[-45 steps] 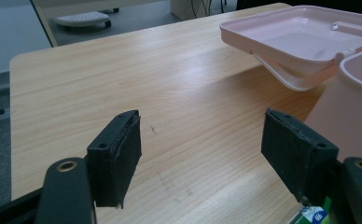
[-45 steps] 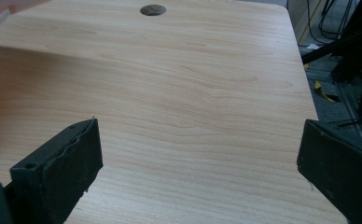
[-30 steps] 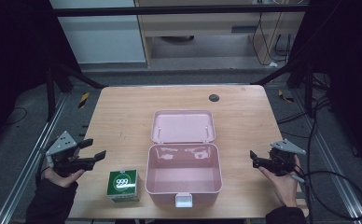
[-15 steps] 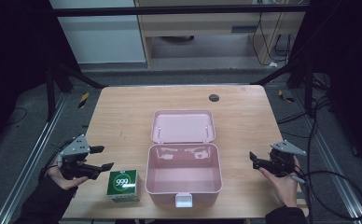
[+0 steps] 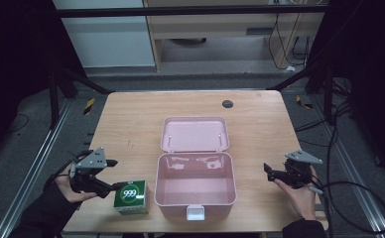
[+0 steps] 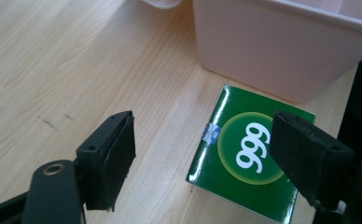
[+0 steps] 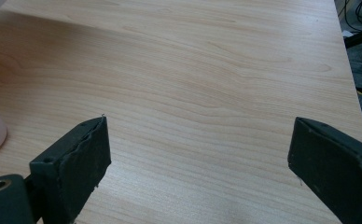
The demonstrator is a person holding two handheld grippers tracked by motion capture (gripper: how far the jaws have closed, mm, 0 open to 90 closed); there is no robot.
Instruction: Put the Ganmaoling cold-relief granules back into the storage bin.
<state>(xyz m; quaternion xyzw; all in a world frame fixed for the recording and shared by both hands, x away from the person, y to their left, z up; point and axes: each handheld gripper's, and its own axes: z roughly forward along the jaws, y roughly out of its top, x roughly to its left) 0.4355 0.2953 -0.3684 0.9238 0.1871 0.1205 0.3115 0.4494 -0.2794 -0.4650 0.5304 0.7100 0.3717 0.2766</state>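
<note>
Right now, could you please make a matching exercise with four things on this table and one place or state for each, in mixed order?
Things:
1. green box
2. pink case
3. left hand-held gripper
4. right hand-held gripper

Places or states:
A. lid open, in the middle of the table
B. jaws apart over bare wood, right of the case
C. lies flat beside the case's left wall
D. jaws just opening, reaching toward the box, not pressing on it

Pairs: 1-C, 2-A, 3-D, 4-B
</note>
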